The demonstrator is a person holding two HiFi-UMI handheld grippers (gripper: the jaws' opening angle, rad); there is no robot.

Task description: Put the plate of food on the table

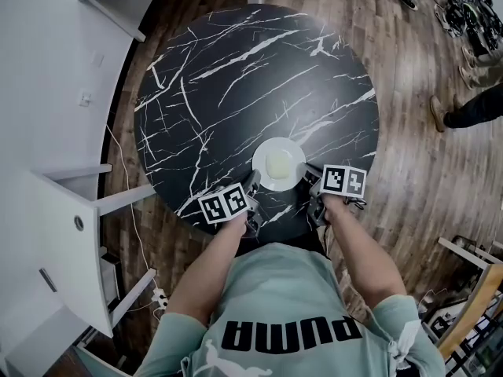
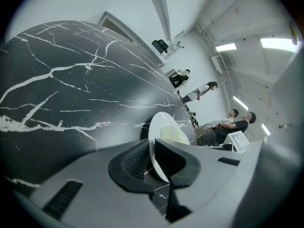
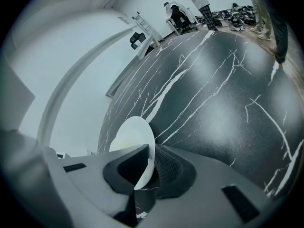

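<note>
The plate [image 1: 278, 164] is held level and face up over the near part of the worktop [image 1: 236, 77], close to the edge nearest the person. Being round, it has no long axis to speak of. It is gripped at two places on its near rim. The left gripper [image 1: 252, 182] is closed on the rim at the near left, and the right gripper [image 1: 315, 182] is closed on it at the near right. In the left gripper view the rim is seen pinched between the dark ribbed fingers [image 2: 135, 160], and the right gripper view shows the same hold by its own fingers [image 3: 168, 167]. Whether the underside of the plate touches the worktop cannot be told. The worktop is round and black, marbled with thin white veins, and otherwise bare. It stands on a floor [image 1: 409, 155] of dark wooden planks. White furniture [image 1: 63, 226] is seen at the left, and a leg with a shoe [image 1: 464, 110] at the upper right. Other people [image 2: 228, 127] are visible far off in the left gripper view. The plate is plain white with a shallow rim, and a pale yellowish mound of food [image 1: 278, 162] is carried at its middle.
</note>
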